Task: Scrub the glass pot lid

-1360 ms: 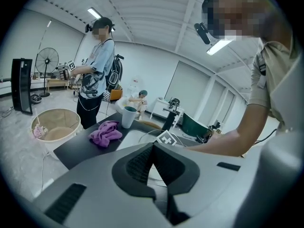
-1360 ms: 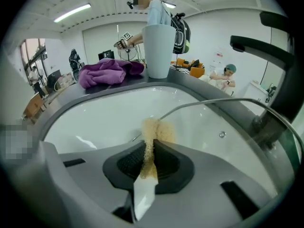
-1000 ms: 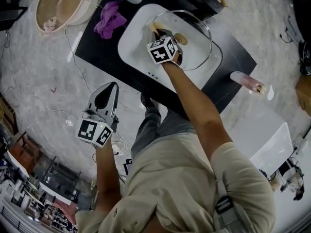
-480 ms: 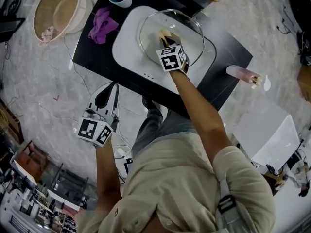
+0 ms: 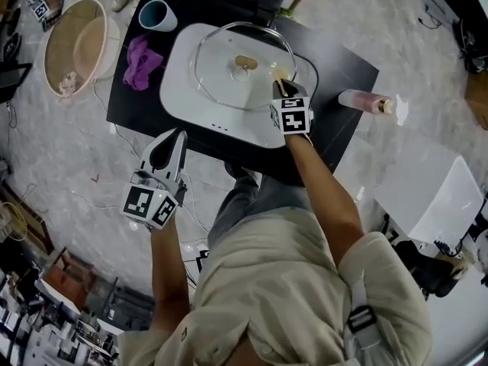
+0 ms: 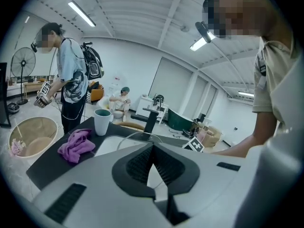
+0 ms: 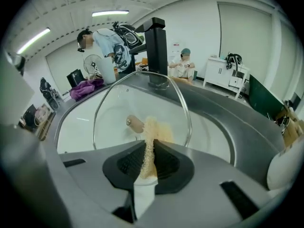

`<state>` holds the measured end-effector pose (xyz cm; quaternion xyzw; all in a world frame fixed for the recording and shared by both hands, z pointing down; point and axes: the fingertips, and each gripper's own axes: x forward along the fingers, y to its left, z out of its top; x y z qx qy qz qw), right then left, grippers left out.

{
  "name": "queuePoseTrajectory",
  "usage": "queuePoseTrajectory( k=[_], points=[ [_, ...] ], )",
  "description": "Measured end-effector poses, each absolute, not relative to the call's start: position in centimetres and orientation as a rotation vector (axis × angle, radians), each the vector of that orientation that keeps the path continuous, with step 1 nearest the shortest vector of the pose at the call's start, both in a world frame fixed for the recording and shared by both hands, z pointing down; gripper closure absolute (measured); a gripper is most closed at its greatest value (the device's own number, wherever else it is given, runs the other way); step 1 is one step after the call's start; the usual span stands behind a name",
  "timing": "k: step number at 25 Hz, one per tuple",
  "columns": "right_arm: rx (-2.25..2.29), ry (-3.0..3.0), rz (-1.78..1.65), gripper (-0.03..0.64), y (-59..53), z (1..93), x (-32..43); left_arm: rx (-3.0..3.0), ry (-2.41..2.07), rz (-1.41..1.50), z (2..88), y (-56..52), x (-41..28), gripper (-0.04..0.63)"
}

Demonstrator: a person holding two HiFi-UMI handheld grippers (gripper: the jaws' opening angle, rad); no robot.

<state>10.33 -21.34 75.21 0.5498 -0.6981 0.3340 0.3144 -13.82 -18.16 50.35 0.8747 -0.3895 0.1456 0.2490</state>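
Note:
The glass pot lid (image 5: pixel 229 78) lies knob-up in the white sink basin (image 5: pixel 179 90); its wooden knob (image 5: pixel 245 63) sits at the centre. My right gripper (image 5: pixel 282 88) is at the lid's right rim, shut on a beige scrub sponge (image 7: pixel 151 136) that presses on the glass (image 7: pixel 142 99) just right of the knob (image 7: pixel 134 123). My left gripper (image 5: pixel 177 137) hangs below the black table's near edge, over the floor, shut and holding nothing. In the left gripper view its jaw tips (image 6: pixel 152 148) point toward the lid (image 6: pixel 137 137).
A teal-lined cup (image 5: pixel 158 14) and a purple cloth (image 5: pixel 139 56) sit on the black table (image 5: pixel 347 97) left of the sink. A black faucet (image 5: pixel 259 2) stands behind. A pink bottle (image 5: pixel 364 101) lies at right. A beige tub (image 5: pixel 72 40) is on the floor.
The right gripper has drawn the sponge across the lid from left of the knob to the right rim. The left gripper has stayed put.

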Motion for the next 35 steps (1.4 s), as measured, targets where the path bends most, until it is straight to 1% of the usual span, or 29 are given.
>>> queuePoseTrajectory(
  k=[7,12,17,22,31,35],
  points=[
    [1.477,-1.825,0.957,0.572,-21.5,75.2,10.5,2.4,-1.03,0.41,50.1,-18.5,-12.6,0.581],
    [1.464,-1.815,0.973,0.572,-21.6,75.7,9.9,2.386,-1.045,0.406,50.4,-18.7,-13.3,0.58],
    [1.386,-1.812,0.967,0.572,-21.5,76.9,7.6,2.361,-1.068,0.39,51.0,-18.6,-14.5,0.581],
    [1.274,-1.839,0.962,0.572,-21.8,78.4,3.2,2.323,-1.112,0.37,51.5,-18.5,-16.6,0.581],
    [1.049,-1.961,0.872,0.572,-25.3,79.8,-8.9,2.22,-1.223,0.351,53.2,-17.2,-21.7,0.581],
    [0.985,-1.954,0.881,0.572,-25.3,80.6,-11.8,2.196,-1.251,0.34,53.4,-16.7,-22.9,0.581]
  ],
)
